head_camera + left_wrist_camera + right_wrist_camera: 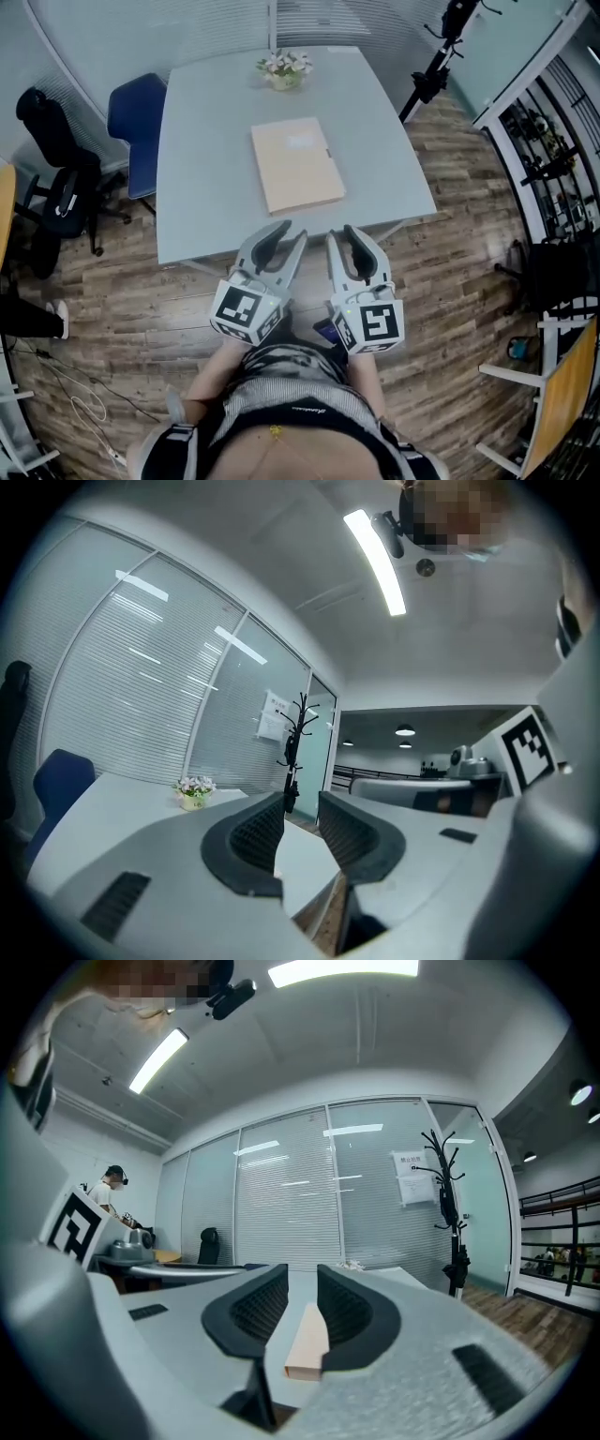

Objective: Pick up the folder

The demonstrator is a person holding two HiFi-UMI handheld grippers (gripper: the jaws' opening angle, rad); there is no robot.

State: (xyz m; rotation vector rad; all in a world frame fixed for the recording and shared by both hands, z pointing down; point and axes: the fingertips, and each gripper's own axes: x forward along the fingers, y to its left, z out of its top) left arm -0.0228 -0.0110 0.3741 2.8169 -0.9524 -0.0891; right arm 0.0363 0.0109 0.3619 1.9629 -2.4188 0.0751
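Nothing is picked up yet. Your left gripper (284, 234) and right gripper (343, 234) sit at the lower centre of the head view, just short of the table (197, 187), jaws parted and empty. The folder (297, 164) lies flat mid-table, upper middle of the frame: tan, rectangular, closed, untouched. Reaching and grasping remain.

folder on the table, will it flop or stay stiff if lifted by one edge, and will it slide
The folder looks flat, with a squared, fairly thick edge in the right gripper view, so it probably stays mostly stiff and sags little. It lies flush on the smooth table, so it may slide when nudged.
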